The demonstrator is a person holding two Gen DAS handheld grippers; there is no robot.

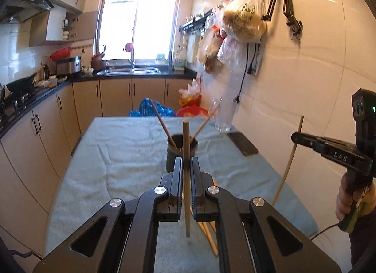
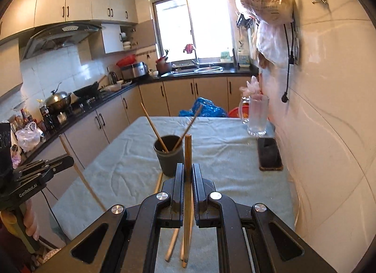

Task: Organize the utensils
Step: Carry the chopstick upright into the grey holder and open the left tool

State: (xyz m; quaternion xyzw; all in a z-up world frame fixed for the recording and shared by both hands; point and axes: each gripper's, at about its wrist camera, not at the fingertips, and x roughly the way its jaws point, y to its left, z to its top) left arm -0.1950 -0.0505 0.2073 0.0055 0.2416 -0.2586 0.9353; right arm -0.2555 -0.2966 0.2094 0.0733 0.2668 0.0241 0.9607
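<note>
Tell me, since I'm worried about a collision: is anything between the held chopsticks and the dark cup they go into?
Nothing visible blocks the way. The dark cylindrical cup stands just ahead of both grippers on the bare blue cloth. Only the two wooden chopsticks already leaning inside, splayed left and right, crowd its mouth.

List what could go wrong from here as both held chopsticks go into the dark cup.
1. The dark round cup already holds two slanted chopsticks; a new one may knock them or tip the cup.
2. The left gripper and right gripper each pinch one wooden chopstick mid-length; it could pivot or slip.
3. The clear glass mug and the black phone lie near the right hand's path and could get bumped.
</note>
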